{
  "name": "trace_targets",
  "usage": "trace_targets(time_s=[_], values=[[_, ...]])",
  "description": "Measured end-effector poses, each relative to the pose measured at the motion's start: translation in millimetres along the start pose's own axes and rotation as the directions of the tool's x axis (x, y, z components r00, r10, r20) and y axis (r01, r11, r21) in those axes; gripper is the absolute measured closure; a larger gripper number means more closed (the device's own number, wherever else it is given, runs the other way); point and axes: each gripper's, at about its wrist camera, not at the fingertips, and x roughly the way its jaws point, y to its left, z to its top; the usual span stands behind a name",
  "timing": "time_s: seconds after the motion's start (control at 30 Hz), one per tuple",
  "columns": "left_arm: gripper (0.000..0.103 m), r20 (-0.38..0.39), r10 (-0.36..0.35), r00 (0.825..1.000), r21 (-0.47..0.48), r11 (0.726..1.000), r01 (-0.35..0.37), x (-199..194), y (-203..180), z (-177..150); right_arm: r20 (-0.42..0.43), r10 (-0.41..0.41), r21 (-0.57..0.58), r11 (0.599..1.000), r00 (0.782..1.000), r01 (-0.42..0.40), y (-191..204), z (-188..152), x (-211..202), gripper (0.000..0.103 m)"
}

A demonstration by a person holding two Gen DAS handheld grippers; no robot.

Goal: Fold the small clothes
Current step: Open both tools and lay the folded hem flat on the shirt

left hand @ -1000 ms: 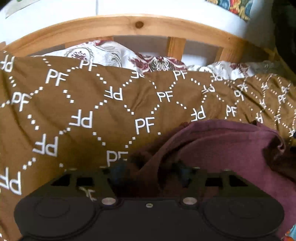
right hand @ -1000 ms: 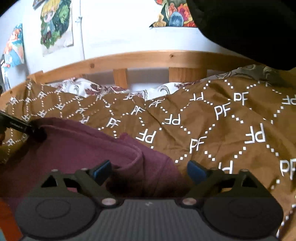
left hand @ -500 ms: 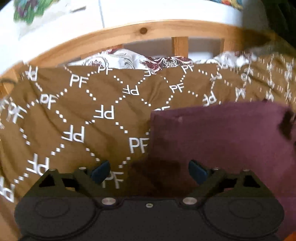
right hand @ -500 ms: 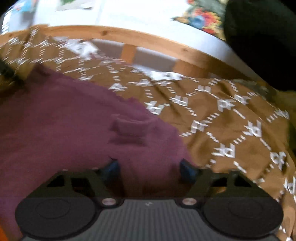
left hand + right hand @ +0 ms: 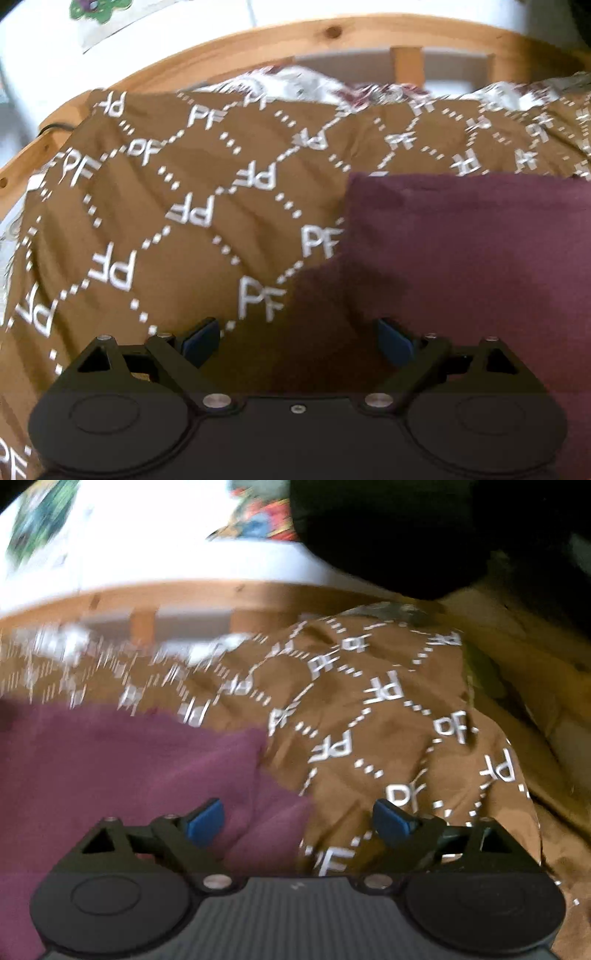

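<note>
A: Where do the jaws stand?

B: Both pairs are spread wide with nothing between them. The left gripper hangs over the near left corner of the maroon garment, its left pad above the brown bedspread and its right pad above the cloth. I cannot tell whether either pad touches.

A: And the other one?

B: The right gripper straddles the garment's right edge, one pad over maroon, one over the bedspread. The picture is smeared, so contact is unclear there too.

A: How does the garment lie?

B: Flat on the bedspread with a straight far edge, short of the wooden bed frame and the patterned pillow.

A: What might go wrong?

B: I judge that a pinch here could catch the bedspread along with the garment, since each jaw spans both. Lifting would then drag the cover and spoil the fold. One layer alone could also slip out.
</note>
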Motion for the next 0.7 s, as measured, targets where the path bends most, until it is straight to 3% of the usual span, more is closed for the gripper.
trace_targets(time_s=[0.07, 0.13, 0.27, 0.37, 0.57, 0.7], values=[[0.011, -0.001, 0.013, 1.000, -0.012, 1.000, -0.013, 1, 3, -2, -0.019, -0.023, -0.056, 0.998, 1.000, 0.022, 12, -7, 0, 0.010], [0.010, 0.003, 0.005, 1.000, -0.041, 0.999, -0.005, -3, 9, -6, -0.011, -0.015, -0.025, 1.000, 1.000, 0.015, 13, -12, -7, 0.003], [0.005, 0.025, -0.073, 0.997, -0.179, 0.981, 0.076, -20, 27, -20, 0.011, 0.065, 0.113, 0.991, 0.998, -0.066, 5, -21, -30, 0.001], [0.004, 0.060, -0.129, 0.990, -0.252, 0.958, 0.140, -41, 34, -38, 0.028, 0.097, 0.119, 0.988, 0.995, -0.100, 10, -30, -52, 0.000], [0.005, 0.141, -0.219, 0.965, -0.174, 0.954, 0.242, -82, 24, -72, 0.001, 0.101, 0.118, 0.988, 0.995, -0.101, 20, -48, -86, 0.000], [0.018, 0.146, -0.279, 0.949, -0.152, 0.942, 0.300, -94, 20, -79, -0.019, 0.104, 0.179, 0.979, 0.994, -0.099, 18, -53, -100, 0.000]])
